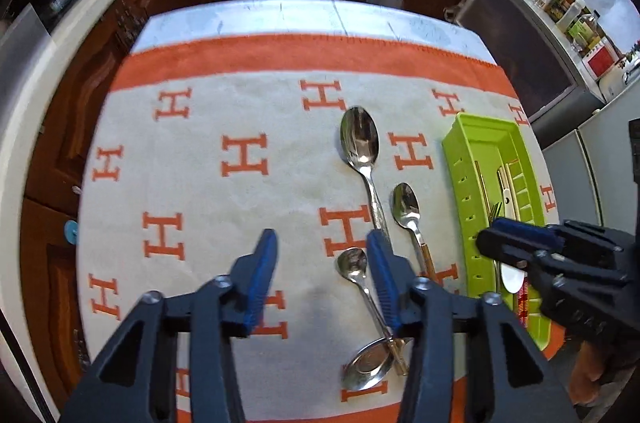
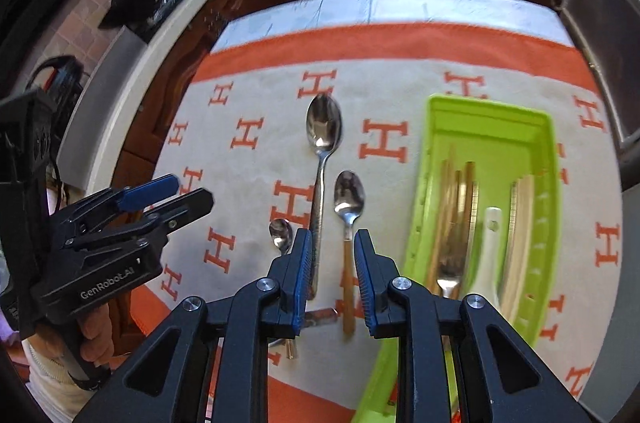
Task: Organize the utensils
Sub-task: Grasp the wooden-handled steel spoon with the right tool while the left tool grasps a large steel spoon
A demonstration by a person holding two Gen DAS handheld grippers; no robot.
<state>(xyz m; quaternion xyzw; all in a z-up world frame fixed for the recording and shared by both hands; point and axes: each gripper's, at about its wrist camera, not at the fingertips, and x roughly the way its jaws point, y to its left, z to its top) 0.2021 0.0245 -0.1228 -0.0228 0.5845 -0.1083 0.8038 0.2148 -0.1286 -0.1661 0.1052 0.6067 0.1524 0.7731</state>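
Both tongs empty: left tongs (image 1: 322,243) part-open, right tongs (image 2: 330,243) narrower, above loose spoons (image 1: 360,143) on bench cloth (image 1: 200,191); green tray (image 1: 460,183) alongside collects sorted cutlery.

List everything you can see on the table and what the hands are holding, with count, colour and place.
cloth: one, cream with orange H letters and an orange border, covering the table
large spoon: one, silver, middle of the cloth
wooden-handled spoon: one, silver bowl, between the large spoon and the tray
small spoon: one, silver, near side of the cloth
ladle-like spoon: one, silver, nearest edge, under the small spoon's handle
tray: one, lime green, right side, holding a fork, a white spoon and chopsticks
left hand-held gripper: black with blue pads, open, empty
right hand-held gripper: same colours, open, over the spoon handles
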